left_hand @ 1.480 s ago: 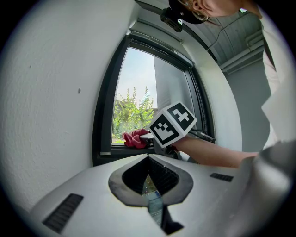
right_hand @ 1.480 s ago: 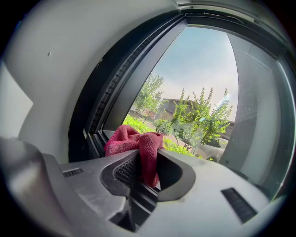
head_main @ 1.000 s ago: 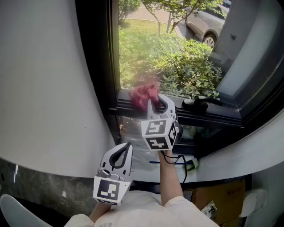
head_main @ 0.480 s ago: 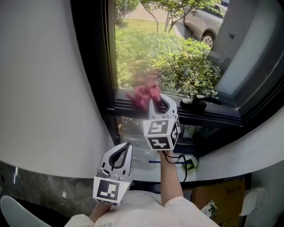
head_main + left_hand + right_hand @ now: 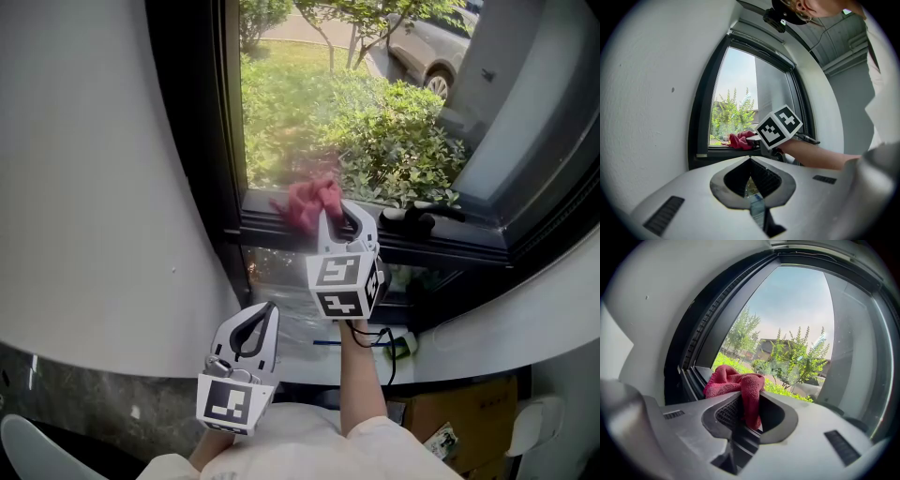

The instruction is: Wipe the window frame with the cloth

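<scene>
The right claw (image 5: 335, 220) is clamped on the cloth (image 5: 309, 202), a red wad bulging past its tips and, as far as I can see, set on the bottom rail of the frame (image 5: 469, 248), close to its lower left corner. From there the rail's long run lies off to the right, toward the handle (image 5: 422, 221), so I'd judge the stroke should go sideways along it. The left claw (image 5: 265, 314) hangs low and well back, tips together, holding nothing; the right is plainly nearer
</scene>
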`<state>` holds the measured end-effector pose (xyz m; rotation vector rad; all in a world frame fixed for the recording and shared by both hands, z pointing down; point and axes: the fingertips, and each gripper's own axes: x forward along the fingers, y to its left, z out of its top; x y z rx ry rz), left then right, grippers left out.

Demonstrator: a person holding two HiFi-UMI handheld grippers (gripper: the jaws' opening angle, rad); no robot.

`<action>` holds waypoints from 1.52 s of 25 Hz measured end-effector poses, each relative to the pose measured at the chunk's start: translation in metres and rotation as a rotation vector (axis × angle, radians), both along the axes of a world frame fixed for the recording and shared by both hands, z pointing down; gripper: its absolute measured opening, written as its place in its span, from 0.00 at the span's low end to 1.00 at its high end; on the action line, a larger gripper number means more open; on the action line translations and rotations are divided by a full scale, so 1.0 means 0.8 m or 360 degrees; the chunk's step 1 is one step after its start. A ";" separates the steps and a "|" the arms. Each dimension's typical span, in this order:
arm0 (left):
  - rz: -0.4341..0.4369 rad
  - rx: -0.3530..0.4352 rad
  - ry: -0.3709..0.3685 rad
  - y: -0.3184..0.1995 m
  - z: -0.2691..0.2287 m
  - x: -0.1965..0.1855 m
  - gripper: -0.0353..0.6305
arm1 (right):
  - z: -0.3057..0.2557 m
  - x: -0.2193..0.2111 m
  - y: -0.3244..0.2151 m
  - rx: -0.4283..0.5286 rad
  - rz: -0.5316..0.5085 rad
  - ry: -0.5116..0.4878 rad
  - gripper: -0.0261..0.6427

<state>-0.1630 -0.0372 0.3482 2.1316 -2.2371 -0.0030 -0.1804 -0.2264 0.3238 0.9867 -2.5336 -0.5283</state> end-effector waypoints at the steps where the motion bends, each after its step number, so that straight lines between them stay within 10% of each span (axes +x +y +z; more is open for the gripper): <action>1: 0.0001 -0.0003 -0.0001 0.000 0.000 0.000 0.06 | 0.000 0.000 0.000 0.0001 0.0000 -0.0001 0.17; 38: 0.0056 0.0009 -0.0022 -0.011 -0.005 0.019 0.06 | -0.001 0.055 -0.030 -0.0025 0.0112 -0.0043 0.17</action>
